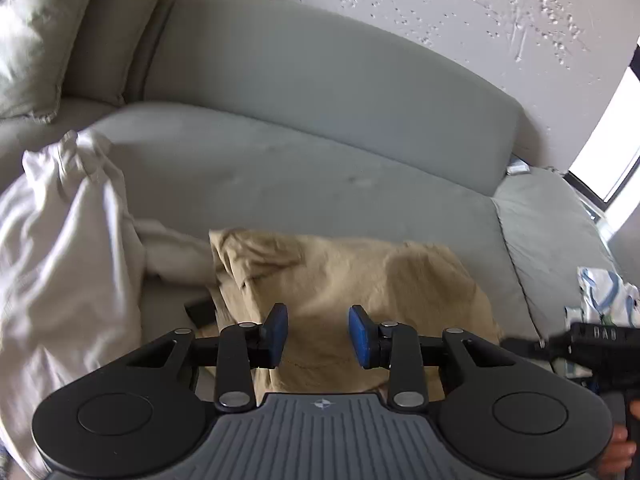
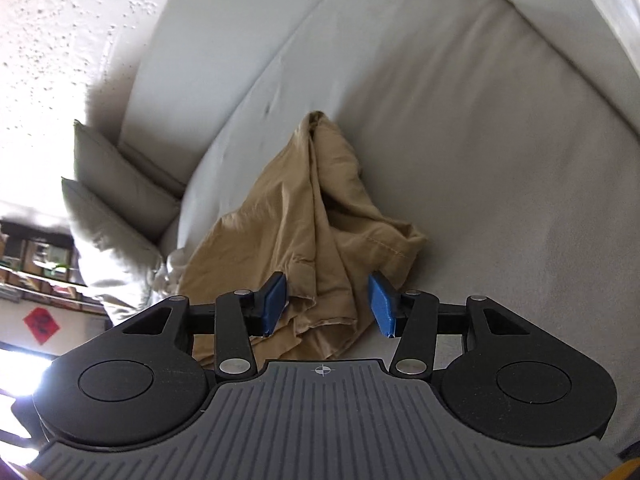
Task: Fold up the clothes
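A crumpled tan garment (image 1: 360, 272) lies on the grey sofa seat (image 1: 280, 176). My left gripper (image 1: 318, 334) hovers over the garment's near part, its blue pads (image 1: 276, 332) apart and nothing pinched between them. In the right wrist view the same tan garment (image 2: 304, 216) is bunched into a ridge running away from me. My right gripper (image 2: 328, 304) stands open over its near hem, one blue pad on each side of the folds, not pressing on the cloth.
A heap of white cloth (image 1: 68, 240) lies left of the tan garment. Pale pillows (image 1: 36, 40) rest in the sofa corner. At the right are a grey cushion (image 1: 552, 232) and a patterned cloth (image 1: 604, 292). More pillows (image 2: 112, 184) lean at the sofa's far end.
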